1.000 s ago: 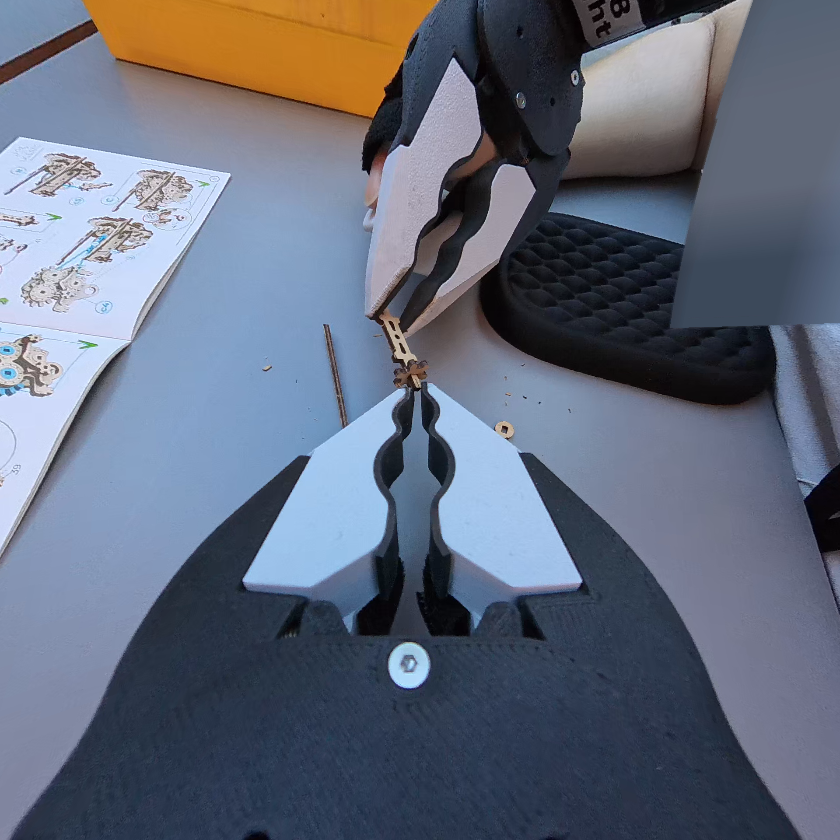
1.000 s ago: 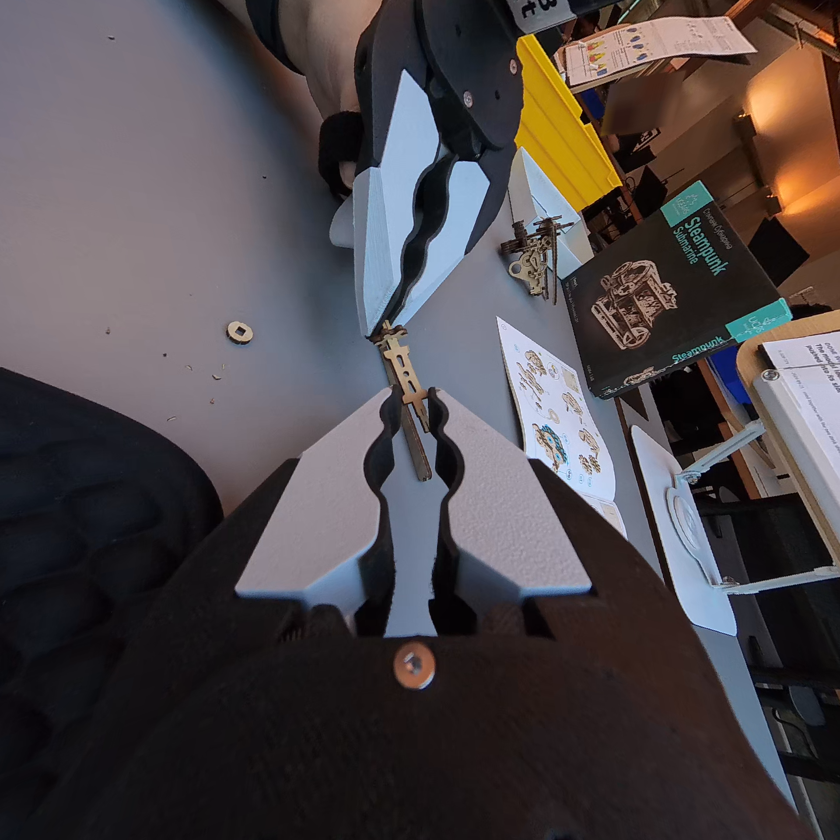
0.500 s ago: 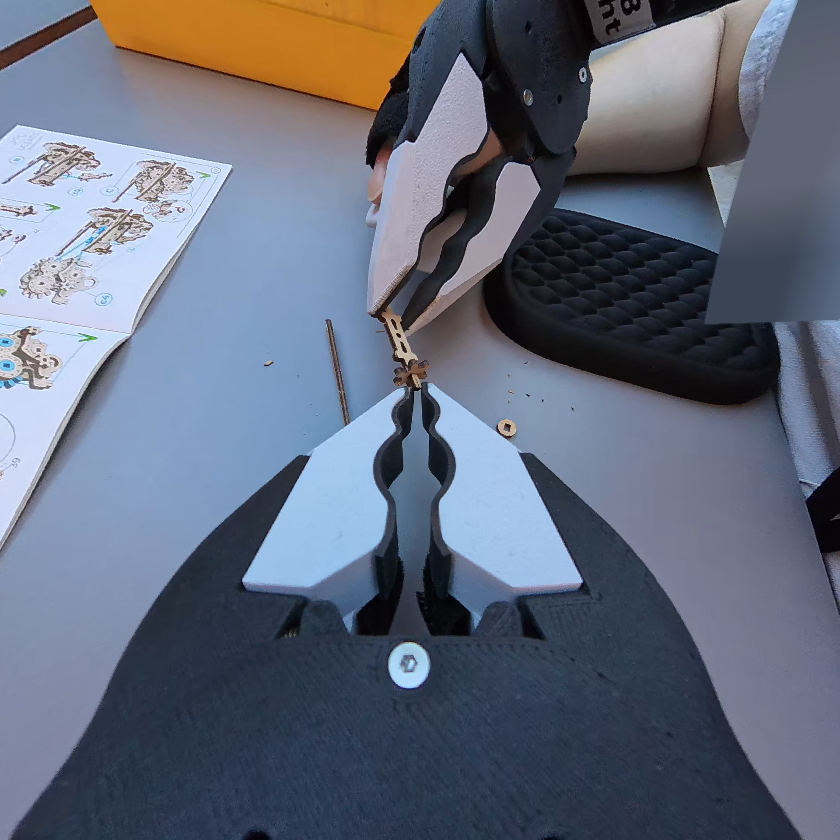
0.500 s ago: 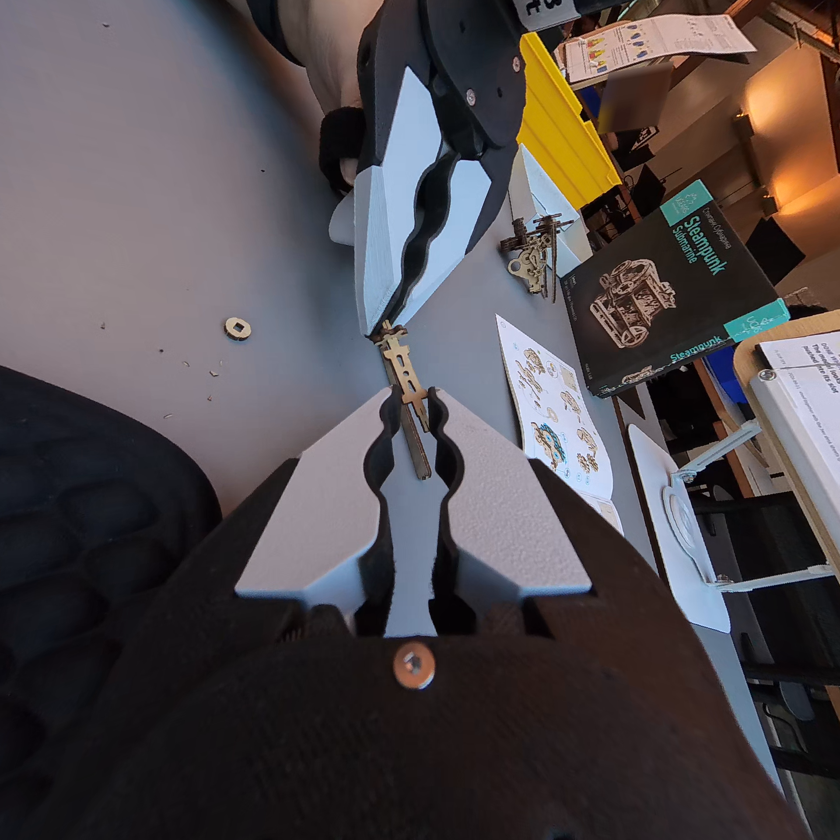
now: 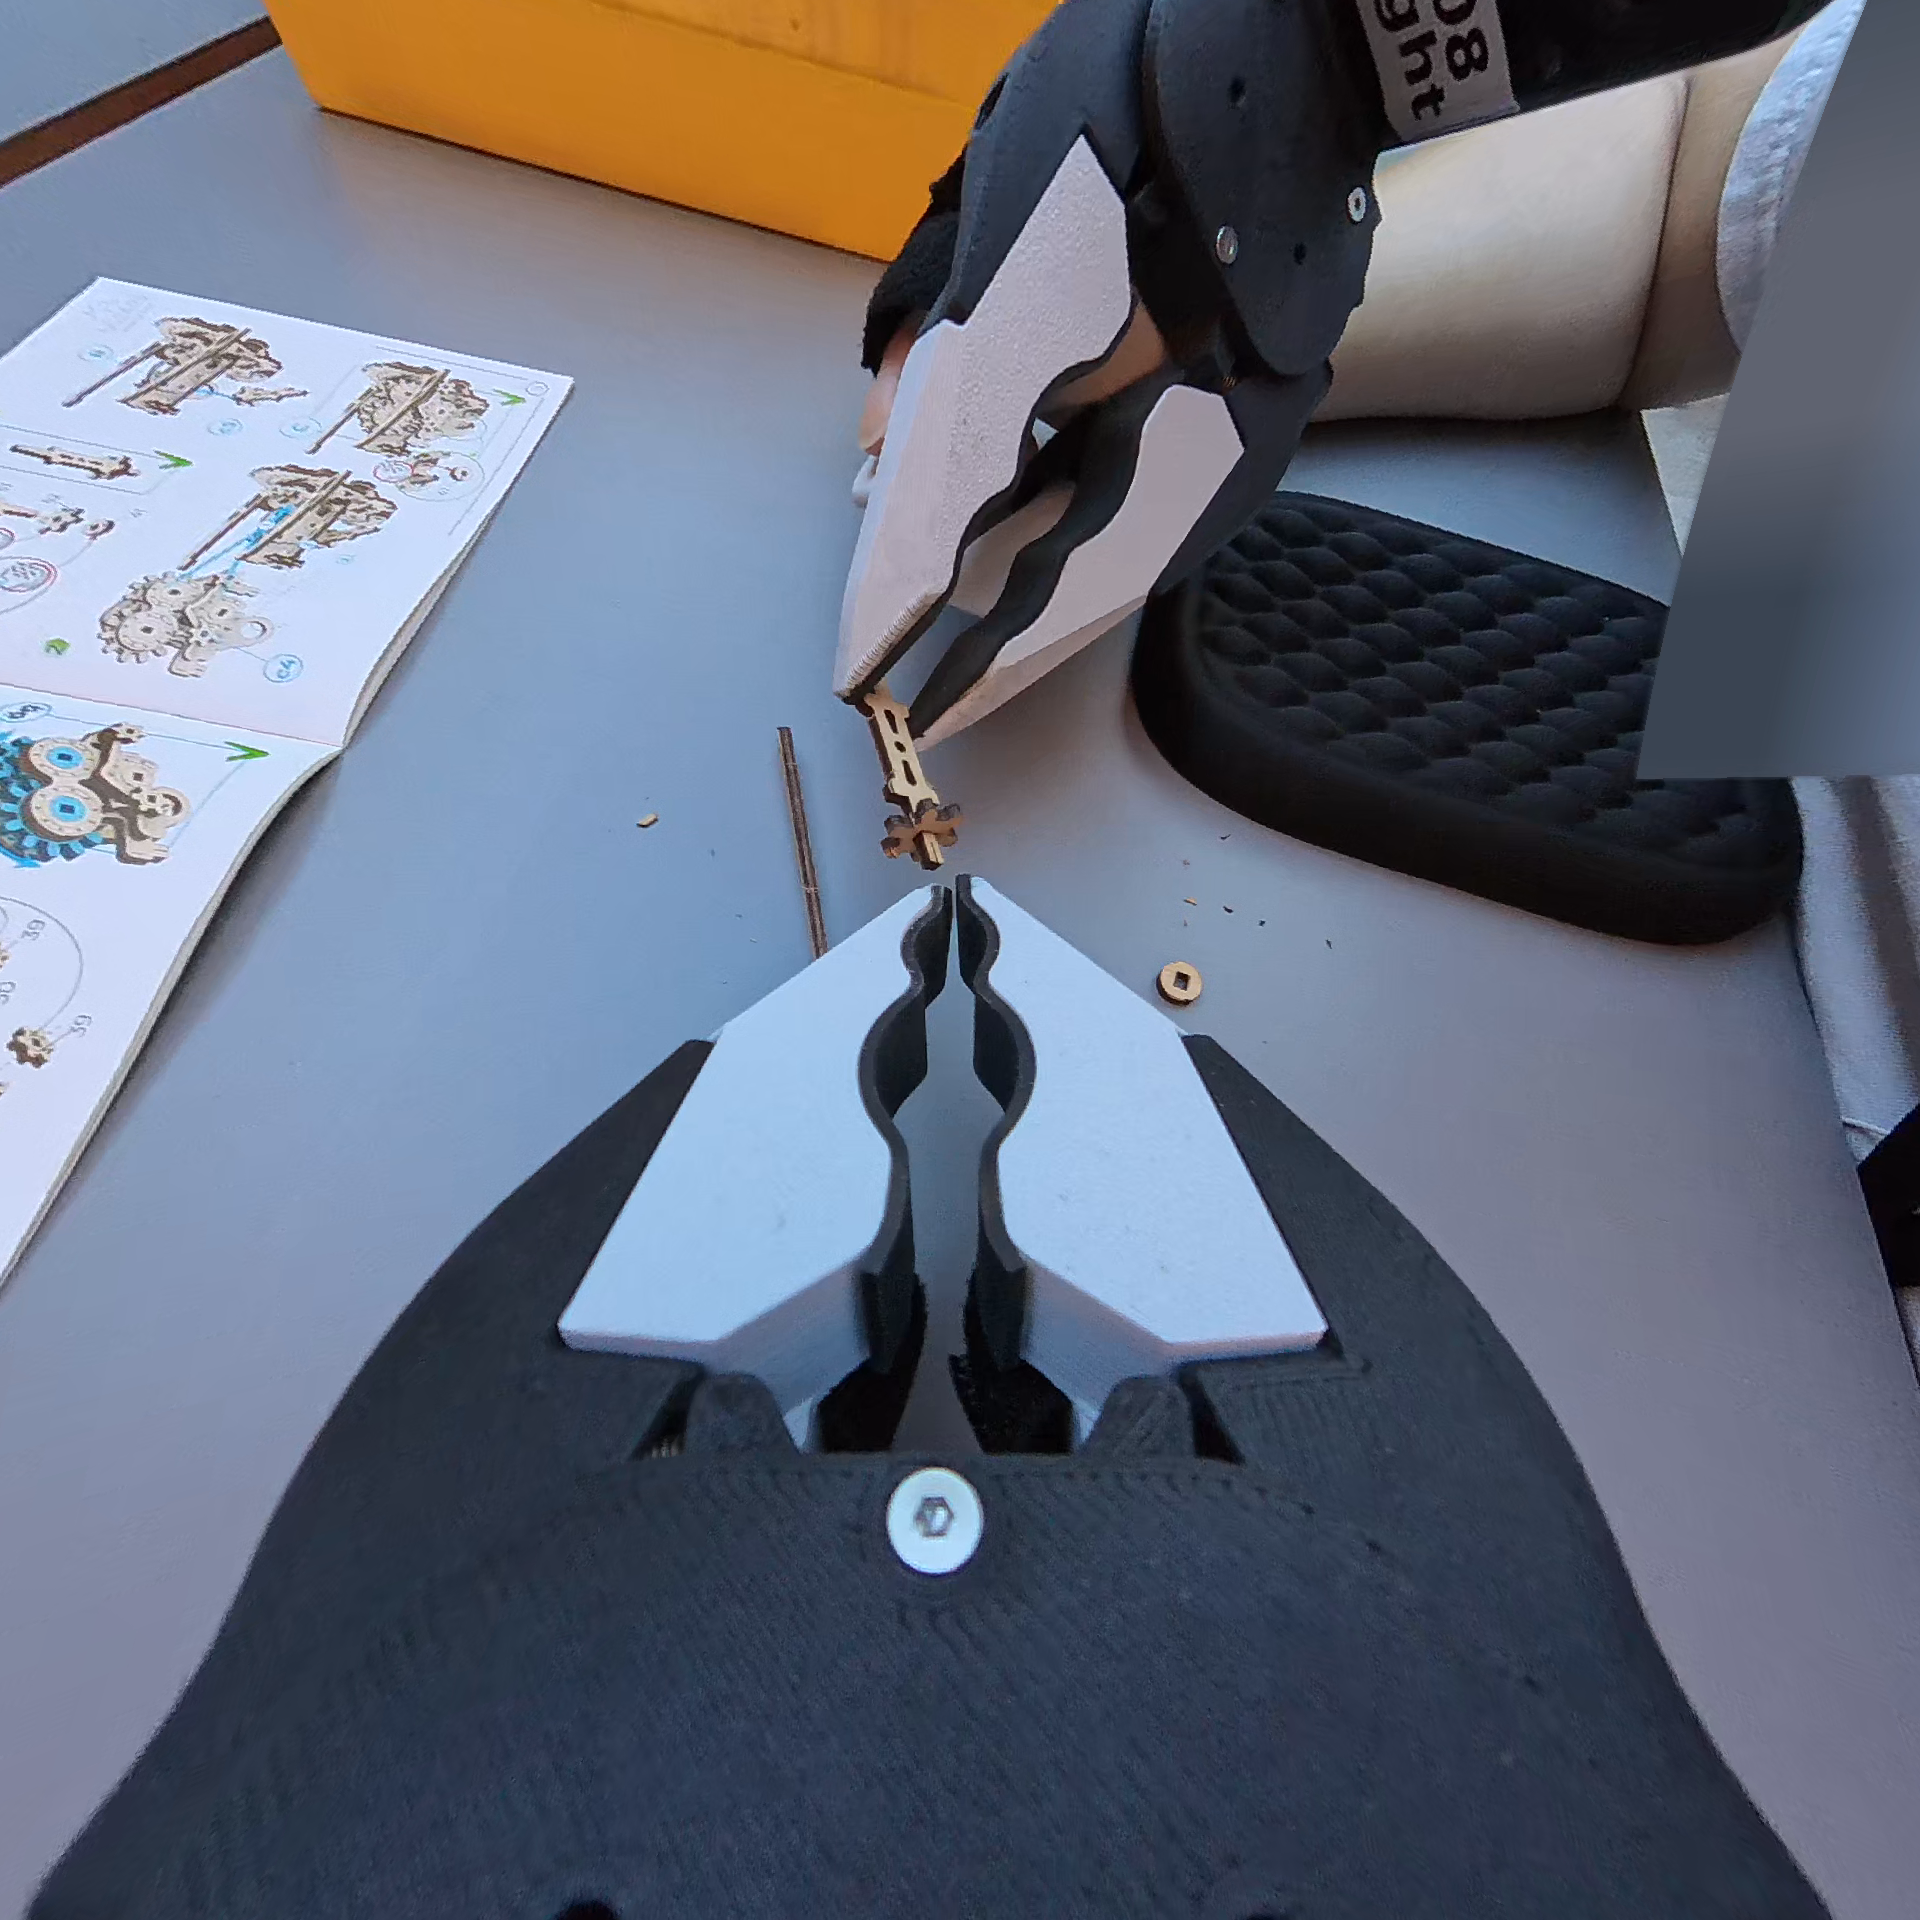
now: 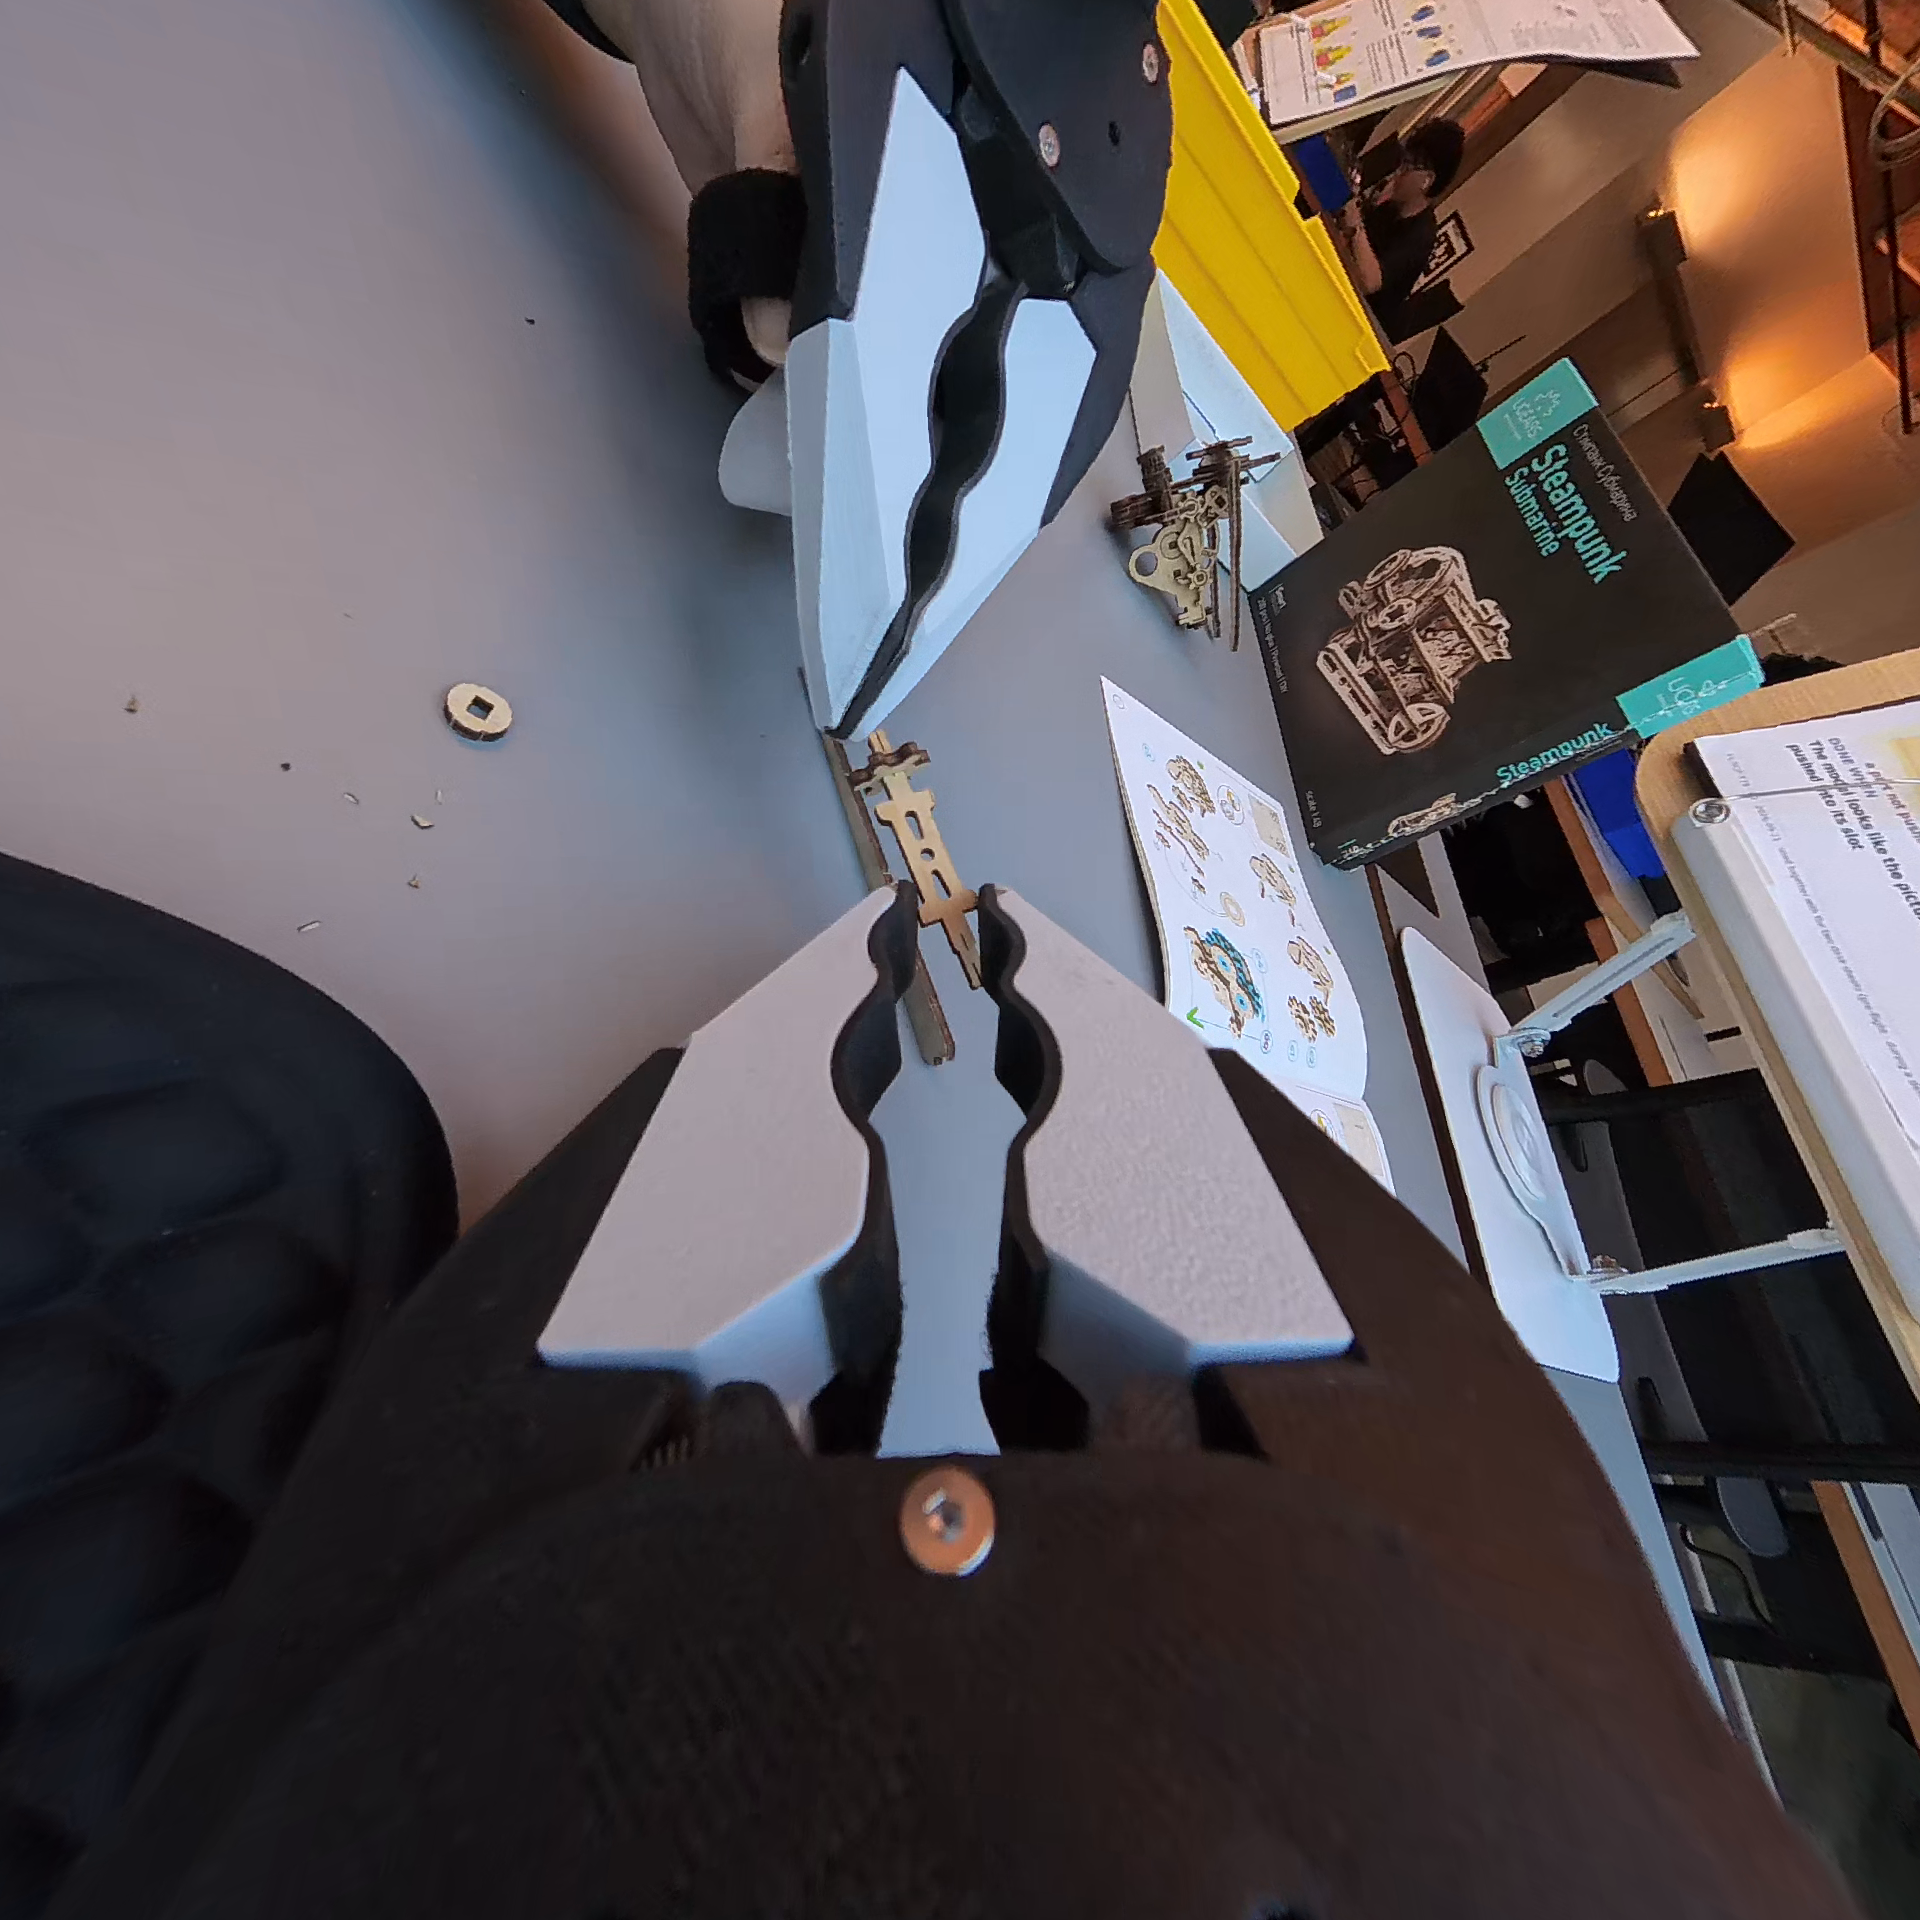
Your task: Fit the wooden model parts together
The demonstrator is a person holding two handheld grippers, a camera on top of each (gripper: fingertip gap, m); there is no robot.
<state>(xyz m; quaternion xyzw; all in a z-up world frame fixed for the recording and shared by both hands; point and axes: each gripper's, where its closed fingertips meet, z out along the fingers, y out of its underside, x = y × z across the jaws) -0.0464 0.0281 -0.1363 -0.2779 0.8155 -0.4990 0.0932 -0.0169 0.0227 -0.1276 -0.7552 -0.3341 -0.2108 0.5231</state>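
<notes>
wooden strip point(image 6: 928, 871) pinched by right hand-held gripper point(image 6: 945, 906); left hand-held gripper point(image 5: 953, 896) pressed together, washer point(image 5: 1179, 982) beside.

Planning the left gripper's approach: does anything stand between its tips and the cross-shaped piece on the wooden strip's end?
Nothing visible. The left gripper, shut and empty, faces the cross-shaped piece across a clear gap. The right gripper holds the wooden strip from the far end; the thin stick lies aside.

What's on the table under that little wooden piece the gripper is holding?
Under the slotted wooden strip lies a thin dark stick on the grey table. The right gripper covers part of the stick.
</notes>
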